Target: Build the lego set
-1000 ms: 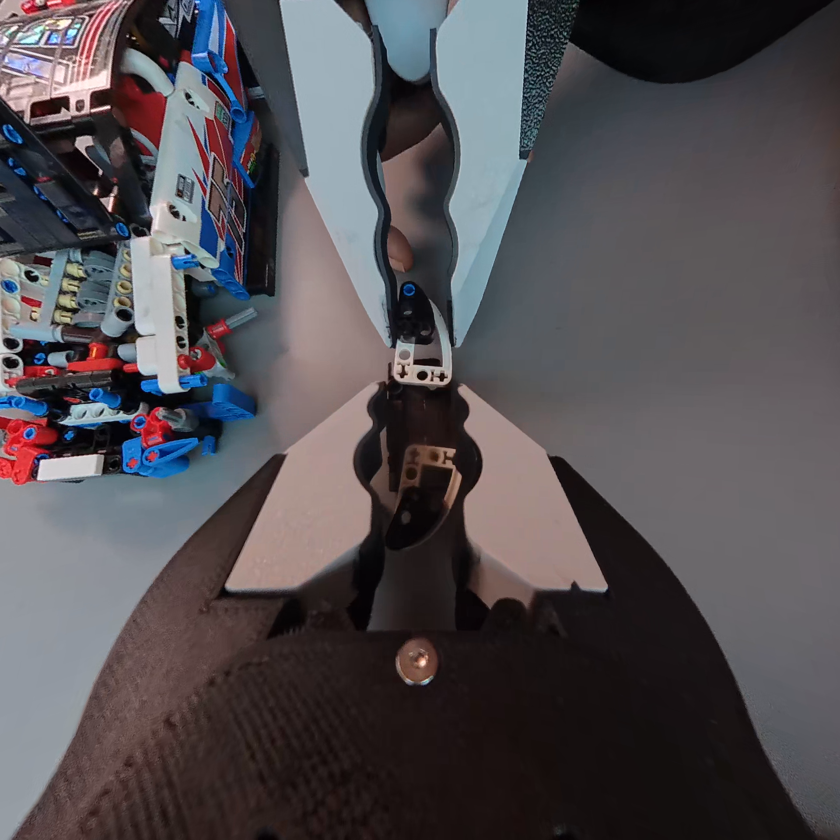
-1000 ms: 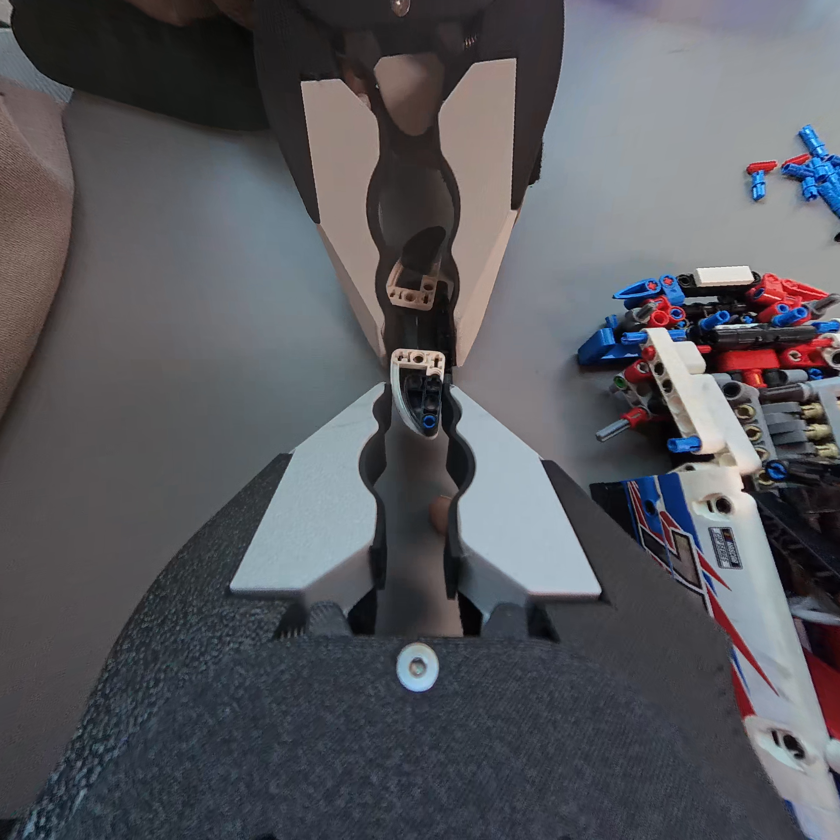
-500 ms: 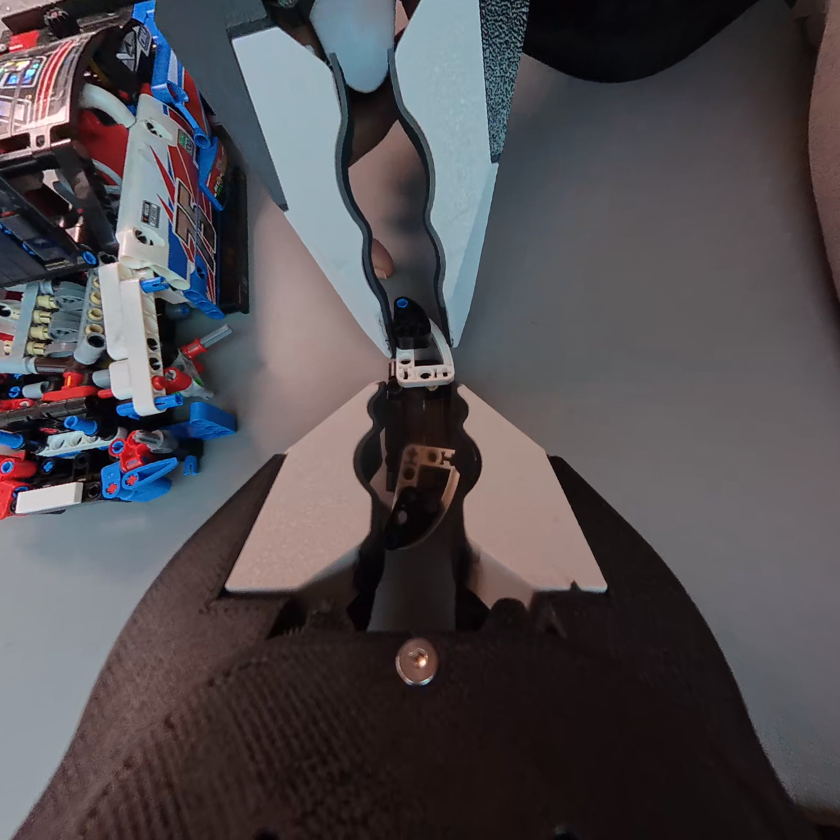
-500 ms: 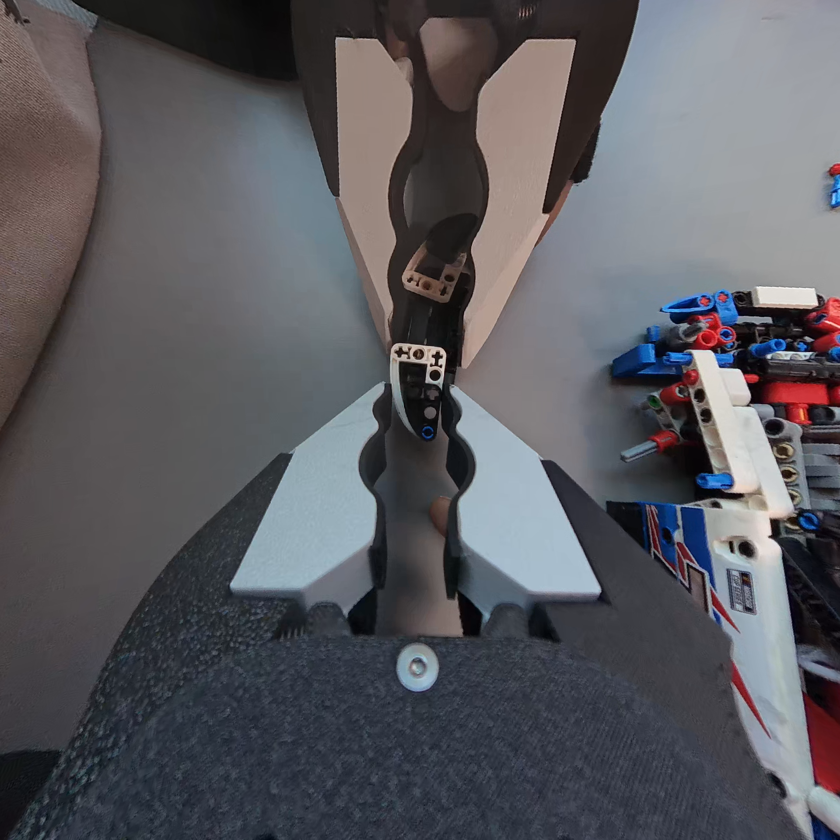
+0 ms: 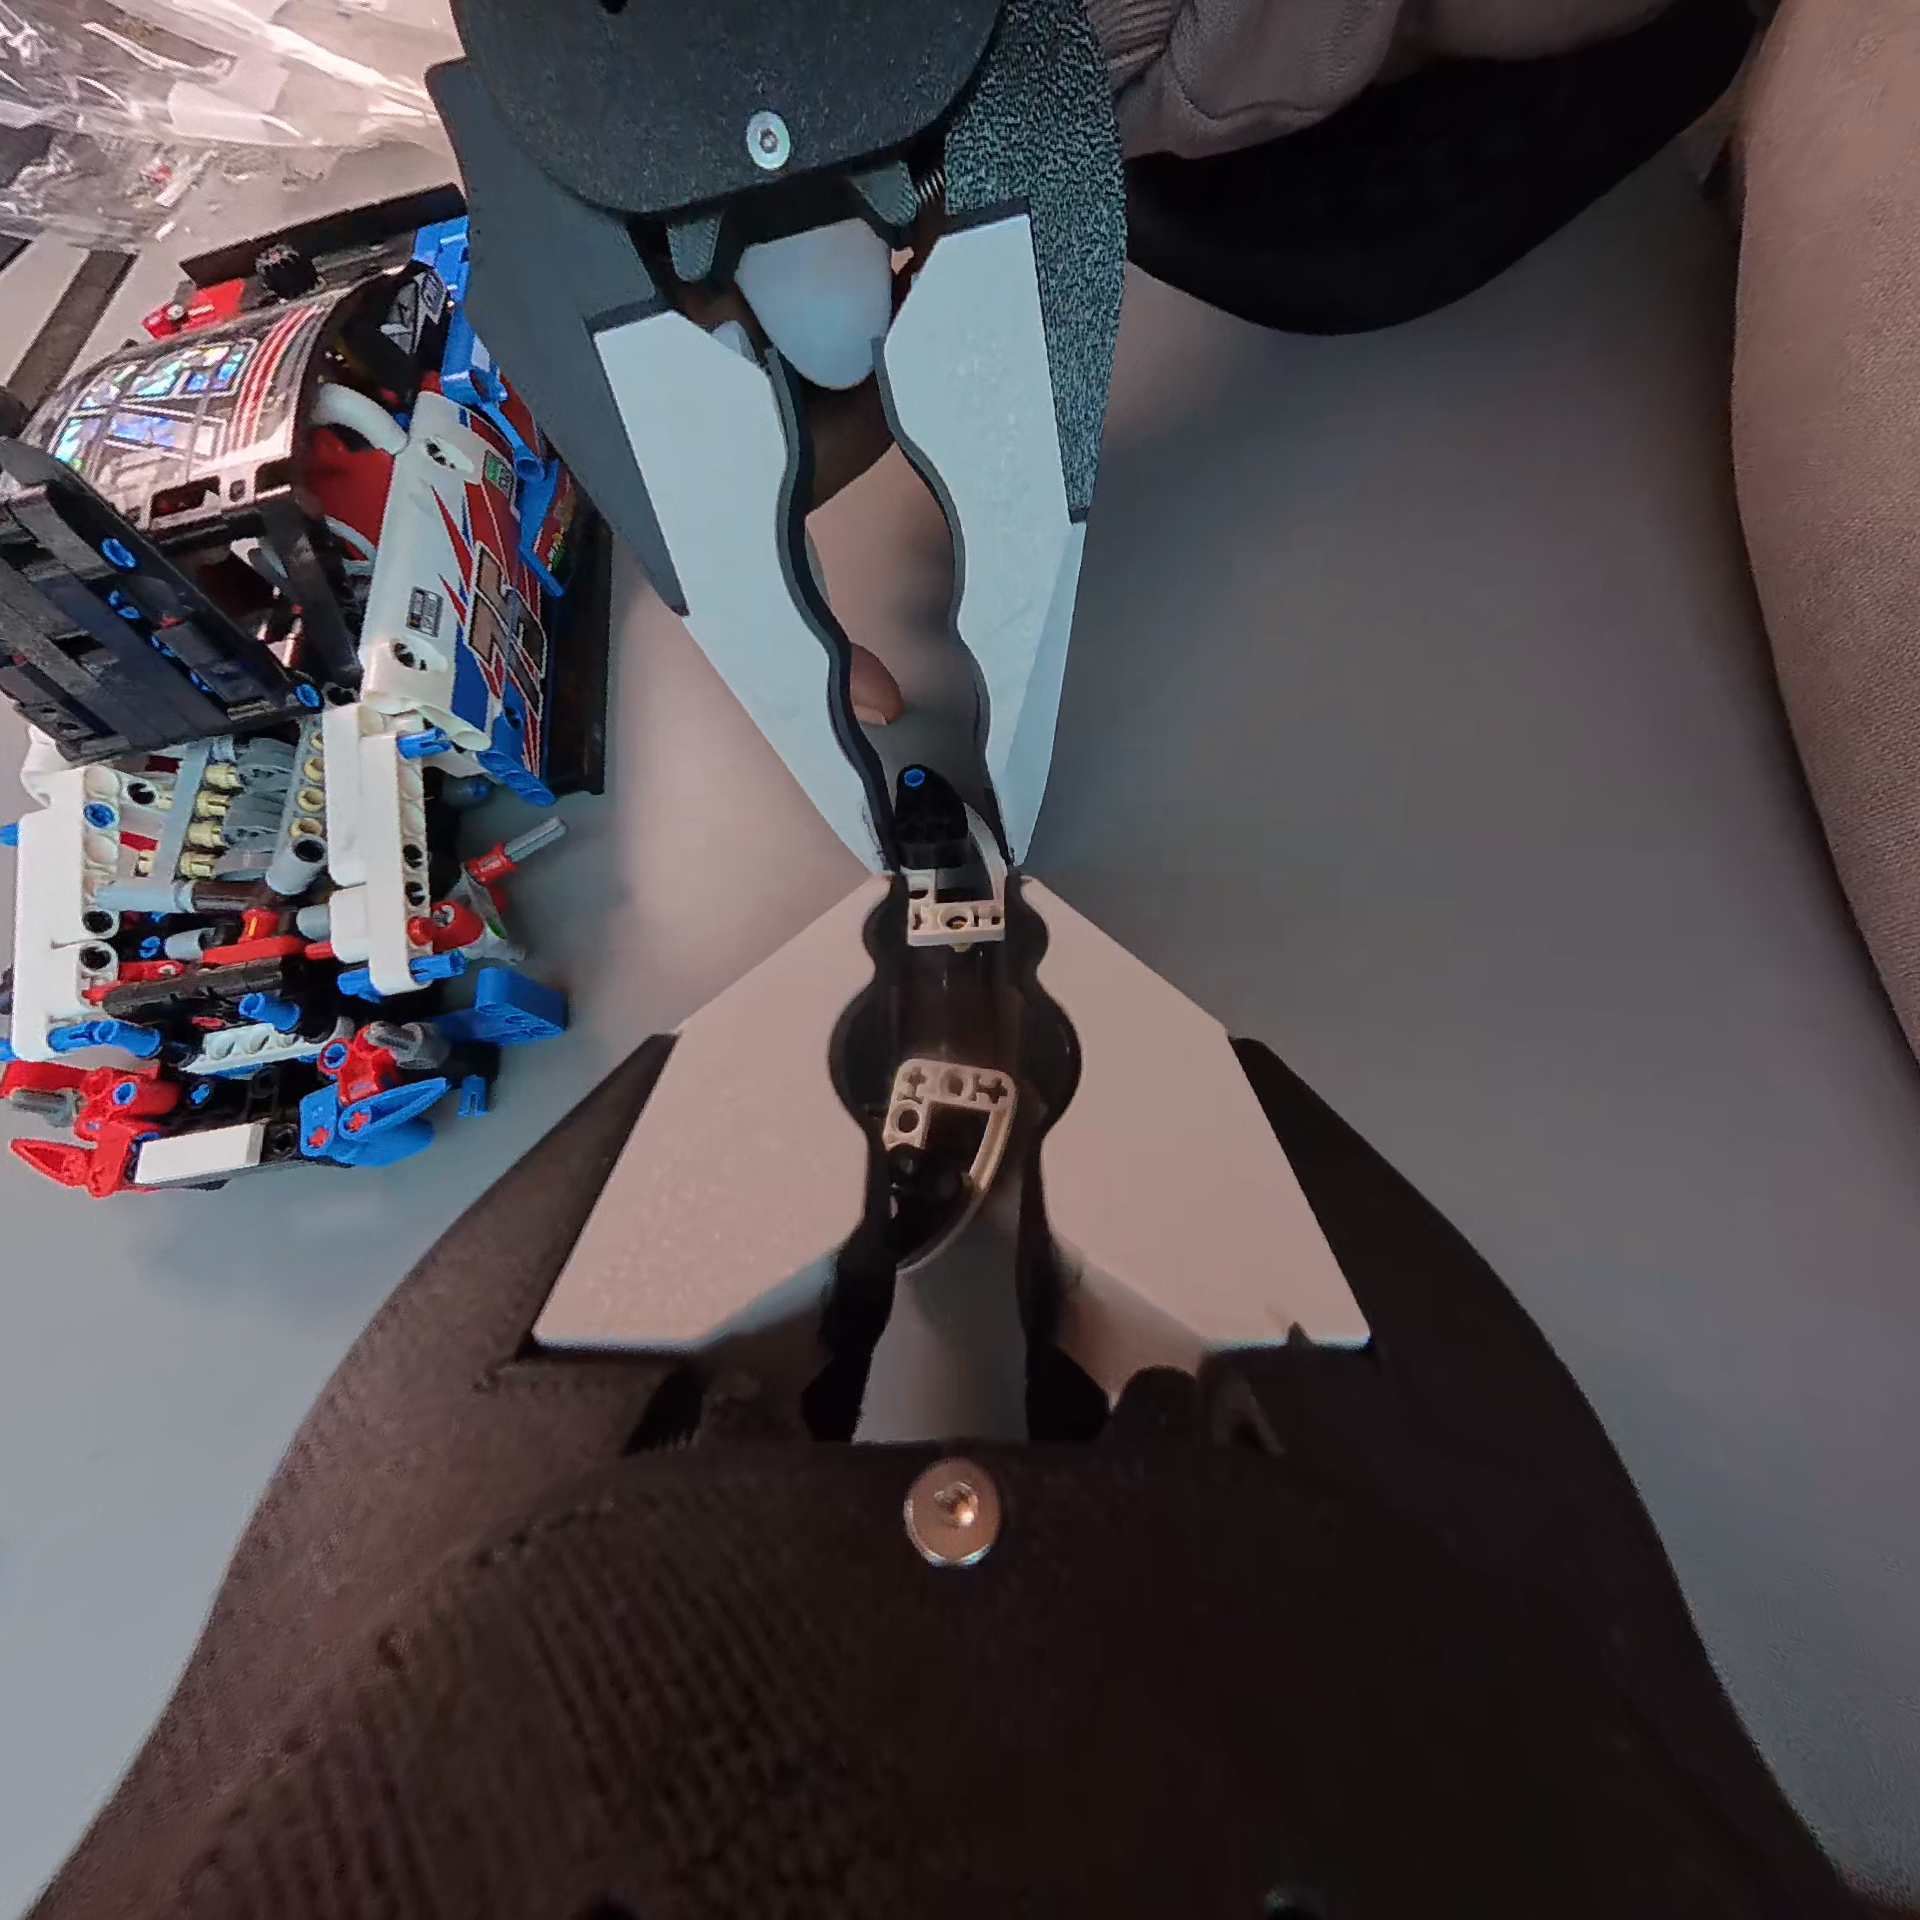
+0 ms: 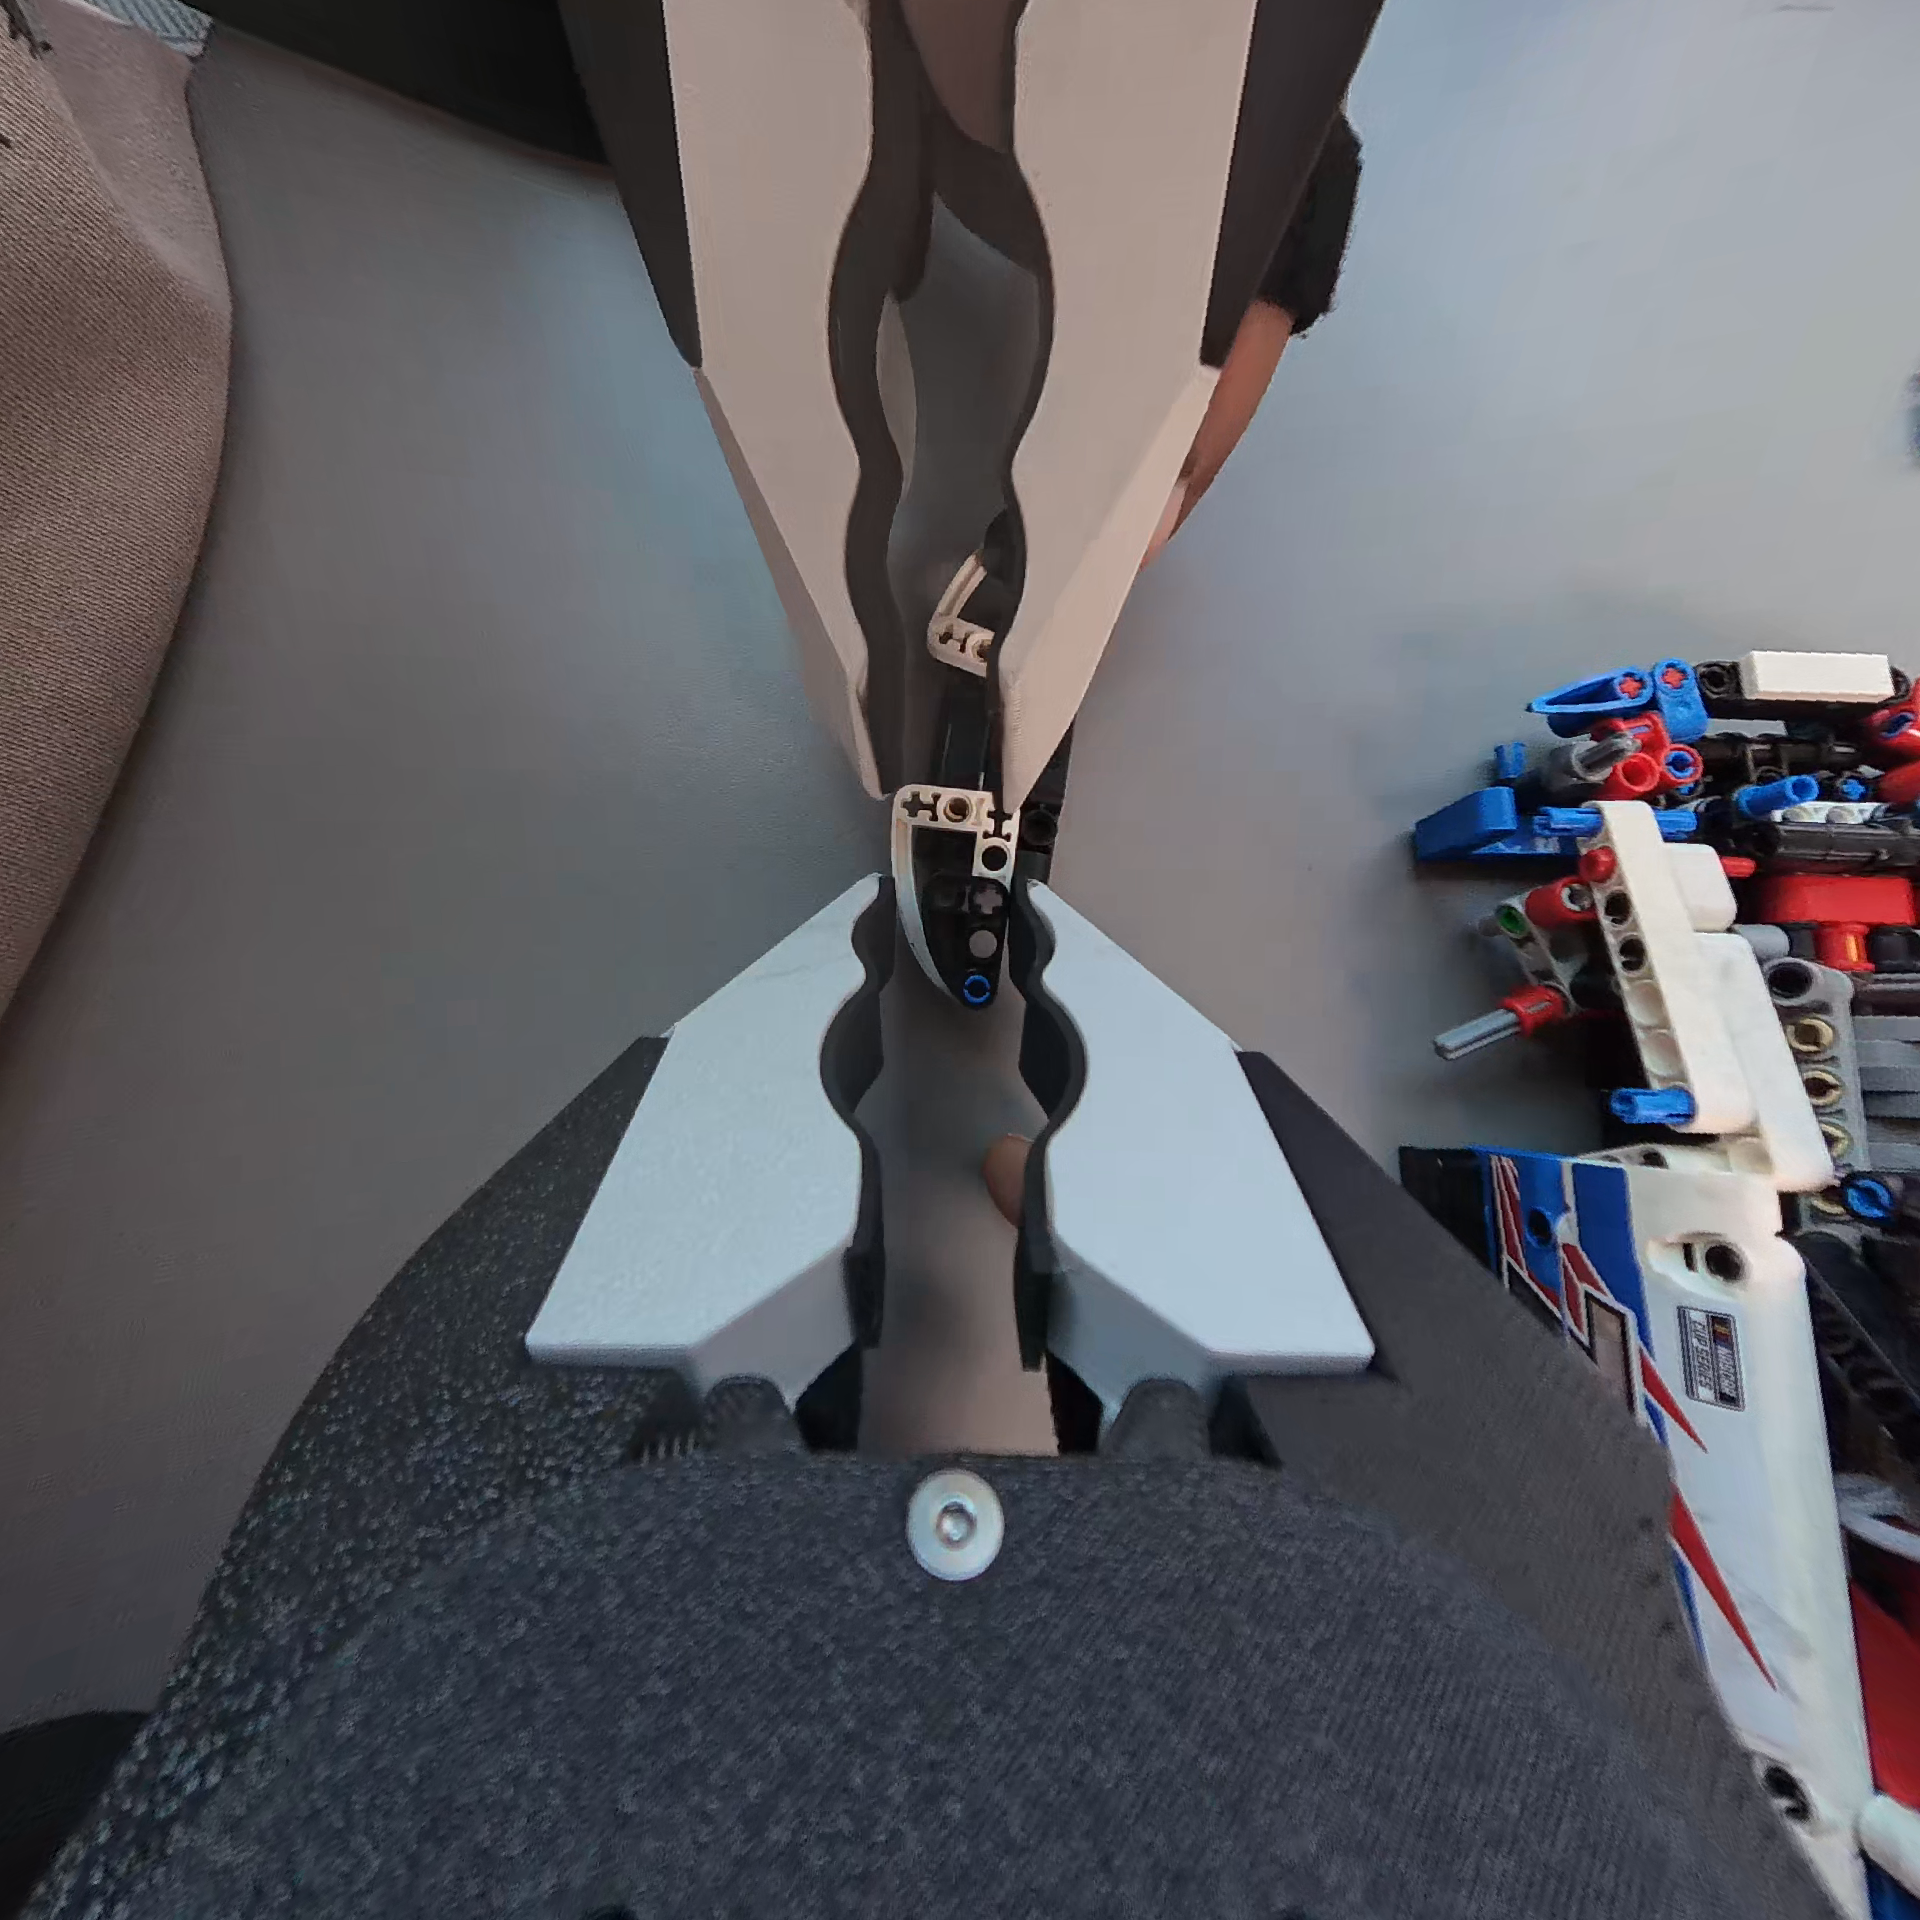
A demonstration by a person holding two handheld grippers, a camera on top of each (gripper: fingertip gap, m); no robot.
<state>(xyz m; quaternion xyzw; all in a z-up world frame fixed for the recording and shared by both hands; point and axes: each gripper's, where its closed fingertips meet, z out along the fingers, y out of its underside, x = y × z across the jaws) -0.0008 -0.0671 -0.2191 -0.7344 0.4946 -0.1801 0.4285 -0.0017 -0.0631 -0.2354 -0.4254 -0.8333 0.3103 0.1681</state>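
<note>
My left gripper is shut on a black beam that carries a white curved panel between its fingers. My right gripper is shut on a second white curved panel with a black liftarm and a blue pin. The two grippers meet tip to tip above the table, and the two pieces touch end to end. In the left wrist view the right gripper comes down from the top. In the right wrist view the left gripper comes down from the top. The part-built red, white and blue Lego car lies beside them, and also shows in the right wrist view.
The grey table lies under both grippers. Clear plastic bags lie behind the car. A person's brown sleeve runs along the table edge, and also shows in the right wrist view. Less than 4 cm separates the two grippers' tips.
Both grippers stay shut and tip to tip. The left gripper has turned, so its white panel now shows edge-on in the right wrist view. The car has slid a little in both views.
</note>
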